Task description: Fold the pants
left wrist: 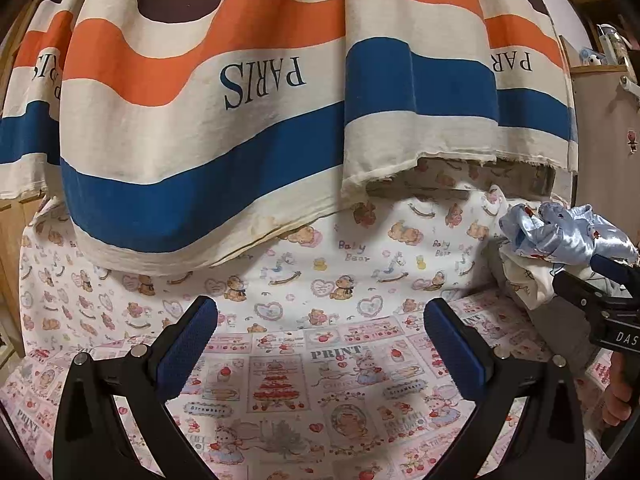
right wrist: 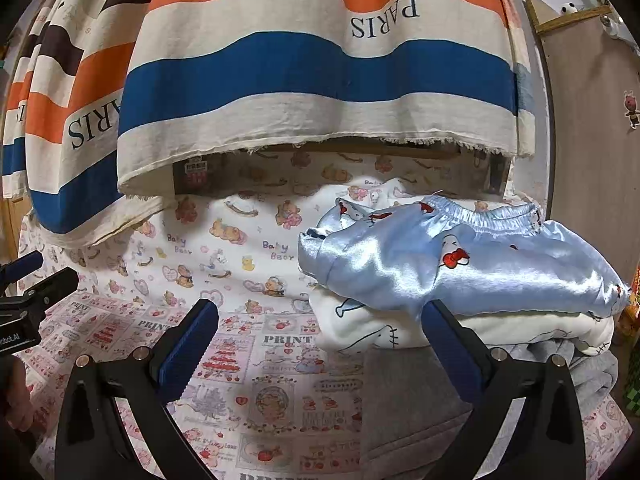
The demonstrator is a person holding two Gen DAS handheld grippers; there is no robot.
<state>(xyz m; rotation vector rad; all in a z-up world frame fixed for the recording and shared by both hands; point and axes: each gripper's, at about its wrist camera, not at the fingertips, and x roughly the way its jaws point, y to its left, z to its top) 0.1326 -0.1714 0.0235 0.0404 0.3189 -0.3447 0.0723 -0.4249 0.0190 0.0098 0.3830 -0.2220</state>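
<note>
**Satin pants on the pile, both grippers empty**

Satin, pale blue and shiny, marks the pants (right wrist: pixel 460 256) you are after: they lie folded on top of a small stack at the right side of the printed bedsheet (right wrist: pixel 248 240), elastic waistband toward the back. Under them sits a white garment (right wrist: pixel 360 332) with line drawings, and beneath that a grey garment (right wrist: pixel 400 408) whose far edge runs out of your right view. How many layers the stack holds you cannot make out.

Your right gripper (right wrist: pixel 316 344) has its jaws spread wide with nothing between them; the right finger stands in front of the stack's near edge and hides part of it. Whether it touches the cloth cannot be told.

Your left gripper (left wrist: pixel 320 340) is likewise spread and empty, above bare sheet, well apart from the pants (left wrist: pixel 560 236), which show only as a crumpled blue bundle at the right of that view, partly covered by the other gripper's body.

Behind everything hangs a striped curtain (left wrist: pixel 240 120), cream, orange, blue and brown, lettered "PARIS"; its frayed hem drapes onto the sheet and hides what is behind it.
</note>
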